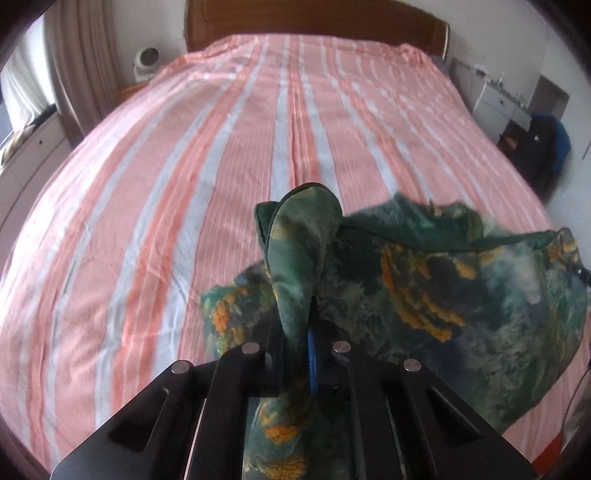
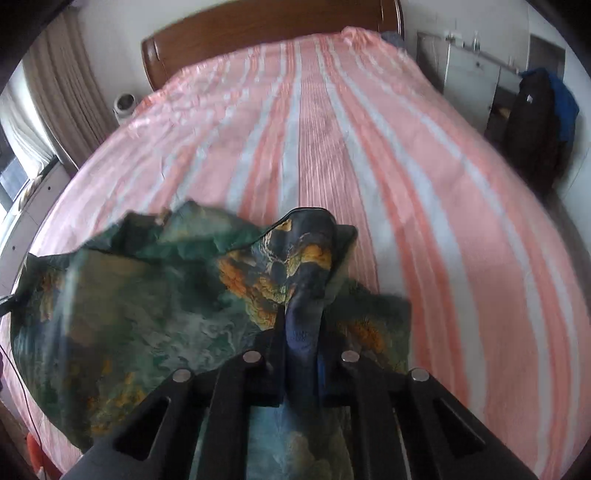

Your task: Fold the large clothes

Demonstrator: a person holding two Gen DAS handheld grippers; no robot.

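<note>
A large green garment (image 1: 443, 295) with orange and blue-grey print hangs between my two grippers above the near end of the bed. My left gripper (image 1: 301, 332) is shut on a bunched edge of it, and cloth spreads away to the right. In the right wrist view the garment (image 2: 129, 314) spreads to the left, and my right gripper (image 2: 301, 332) is shut on another bunched edge. The fingertips of both grippers are hidden by cloth.
The bed (image 1: 184, 184) has a pink and white striped sheet and a wooden headboard (image 1: 314, 18) at the far end. A white nightstand (image 1: 498, 103) and a dark bag (image 1: 543, 147) stand at the right. A curtain (image 1: 81, 55) and a small fan (image 1: 146, 62) are at the left.
</note>
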